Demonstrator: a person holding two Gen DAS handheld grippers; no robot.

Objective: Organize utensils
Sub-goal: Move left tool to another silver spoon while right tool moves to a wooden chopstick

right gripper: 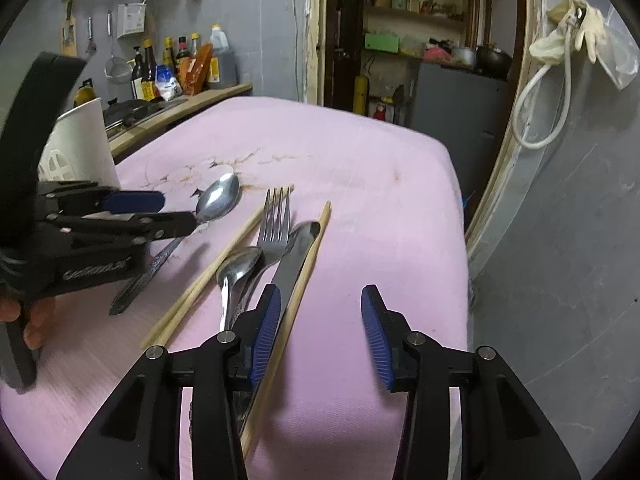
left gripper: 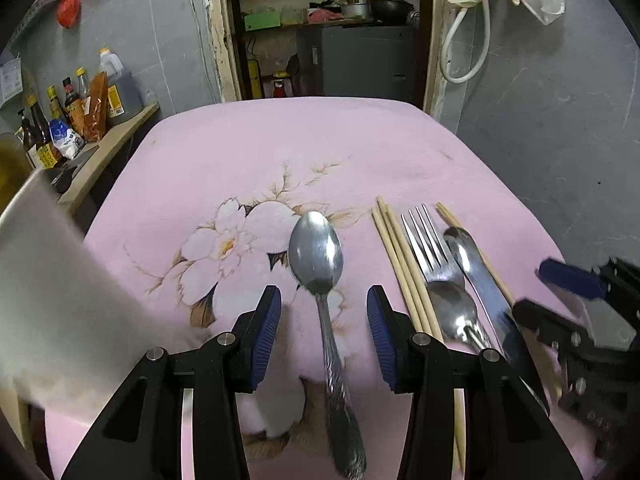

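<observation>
- The worktop [left gripper: 240, 148], covered in a pink flowered cloth, carries every utensil I can see, so I judge the sorting hardly begun.
- A white holder [right gripper: 86, 142] with cut-out sides stands at the far left; I can't see anything inside it, and I take it as the likely home for the utensils.
- My left tongs [left gripper: 324, 320] hang half-open over the near middle, with the handle of the big spoon [left gripper: 316, 252] lying between the pads, neither pad touching it. That spoon lies alone, left of the pile.
- My right tongs [right gripper: 320, 320] are half-open too, holding nothing; the left pad sits just beside a single chopstick [right gripper: 304, 276] and the knife [right gripper: 294, 258].
- The pile on the right is unsorted: knife, fork [left gripper: 430, 244], a small spoon [left gripper: 454, 306] lying on the fork handle, and a pair of chopsticks [left gripper: 394, 256] on the left of the fork.
- Everything is left to do: pick up, group, stow.
</observation>
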